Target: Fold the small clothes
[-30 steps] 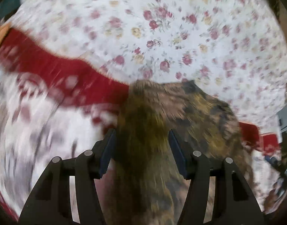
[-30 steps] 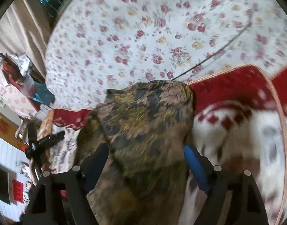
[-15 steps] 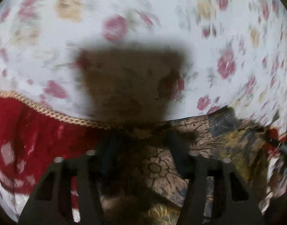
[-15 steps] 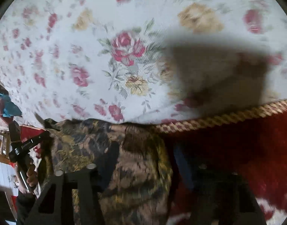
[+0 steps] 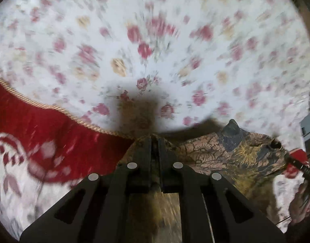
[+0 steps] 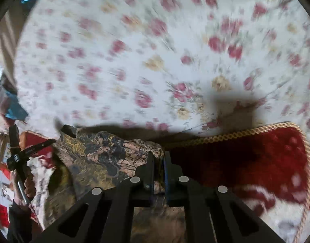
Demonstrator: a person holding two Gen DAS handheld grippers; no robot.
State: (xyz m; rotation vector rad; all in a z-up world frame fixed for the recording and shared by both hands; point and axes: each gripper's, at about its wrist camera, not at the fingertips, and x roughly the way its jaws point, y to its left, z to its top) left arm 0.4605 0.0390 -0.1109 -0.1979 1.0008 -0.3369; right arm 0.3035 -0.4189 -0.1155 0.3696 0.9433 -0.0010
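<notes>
Garment (image 5: 231, 154), brown with a dark floral print, is stretched between both grippers above a floral sheet (image 5: 155, 40), beside a red blanket (image 5: 43, 131). Left gripper (image 5: 155, 141) has just clamped one corner; right gripper (image 6: 159, 156) has just clamped the other, cloth pinched between each pair of pads.

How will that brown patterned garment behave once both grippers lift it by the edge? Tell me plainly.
Probably floppy: the brown patterned garment already sags and creases between the left gripper and the right gripper, whose jaws have just closed on its edge. Likely light, since thin folds bunch easily. It should drape downward, not hold shape.
</notes>
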